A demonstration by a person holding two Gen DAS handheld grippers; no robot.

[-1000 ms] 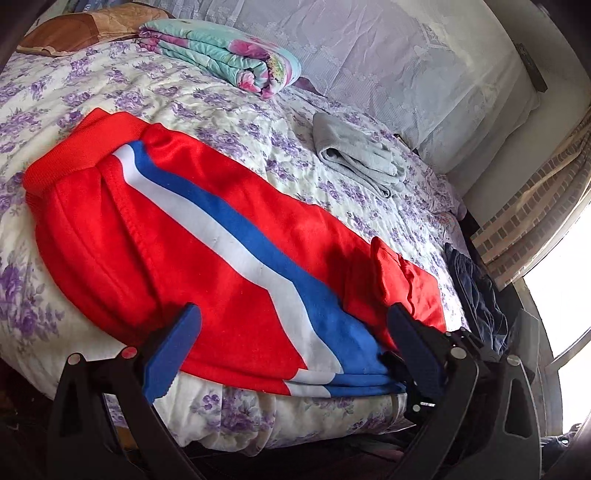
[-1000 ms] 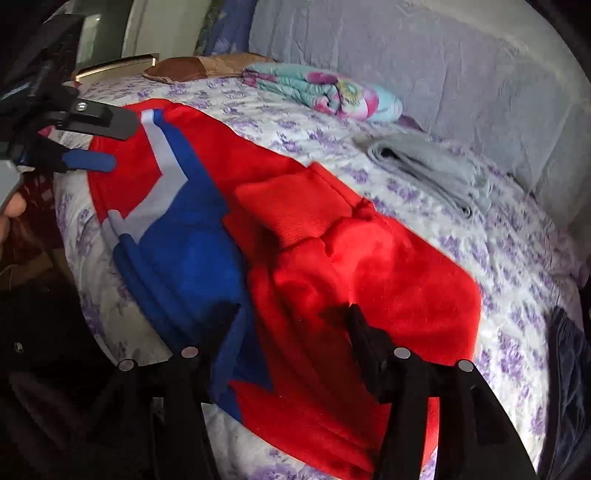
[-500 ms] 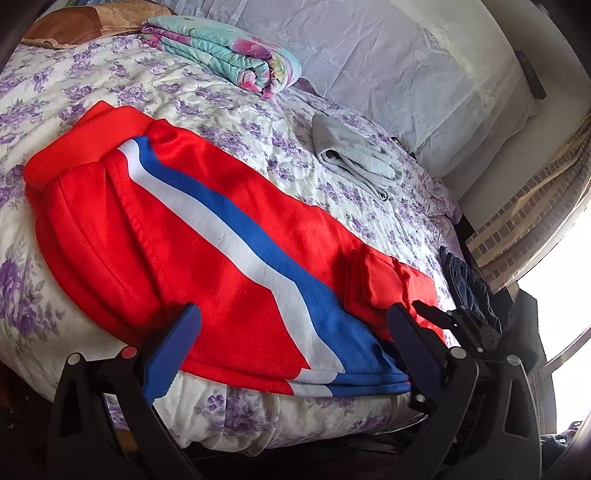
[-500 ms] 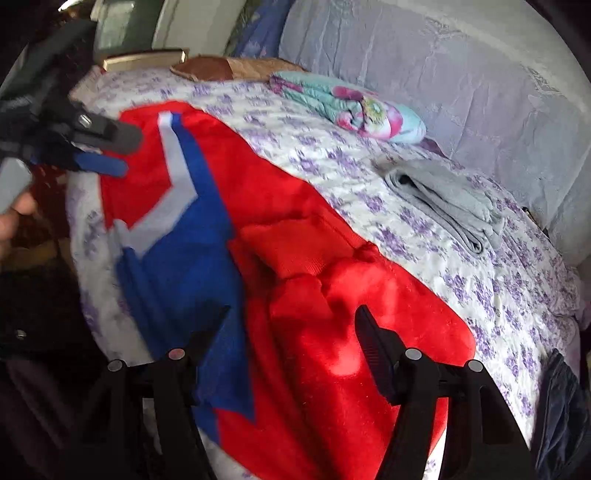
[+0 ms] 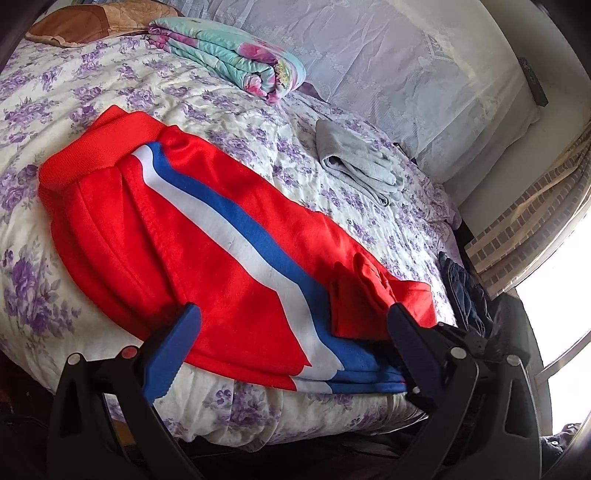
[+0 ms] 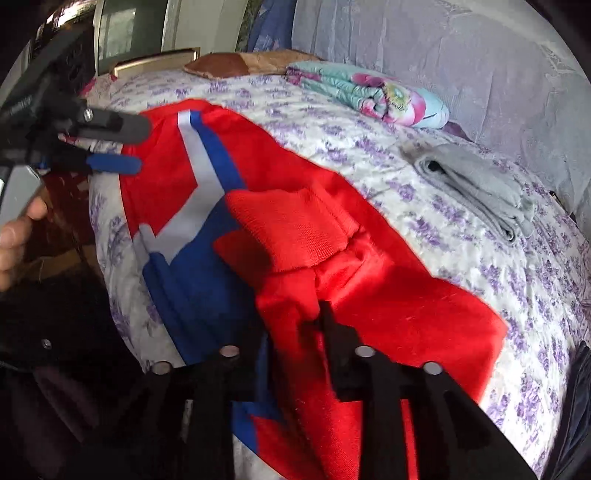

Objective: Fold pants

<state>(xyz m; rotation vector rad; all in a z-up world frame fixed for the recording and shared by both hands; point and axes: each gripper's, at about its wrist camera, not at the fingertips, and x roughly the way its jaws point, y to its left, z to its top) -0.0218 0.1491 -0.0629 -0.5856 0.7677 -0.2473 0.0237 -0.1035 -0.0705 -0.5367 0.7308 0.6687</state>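
One pair of red pants (image 5: 207,258) with a white-and-blue side stripe lay along the near edge of a bed (image 5: 236,122) covered in a purple-flowered quilt, waistband toward the far left corner and legs running to the right, the cuffs doubled back on top. Three other textiles shared the bed — a rolled floral blanket (image 5: 236,55) near the headboard side, a folded grey garment (image 5: 354,170) toward the right edge, and a brown cushion (image 5: 92,22) at the far left corner. A dark garment (image 5: 465,291) hung off the right edge.

The left tongs (image 5: 291,332) hovered over the near edge with blue pads spread wide apart, gripping nothing. The right tongs (image 6: 291,325) were closing over the bunched red leg fabric, which sat between the fingers; whether the pads already pressed on it could not be told from the dark, blurred frame.

Only the right wrist view showed the left tongs from the side and a hand (image 6: 18,236) at the left margin — plus a window beyond the bed. Only the left wrist view showed the brick-patterned curtain (image 5: 517,225) and the full waistband (image 5: 96,147).
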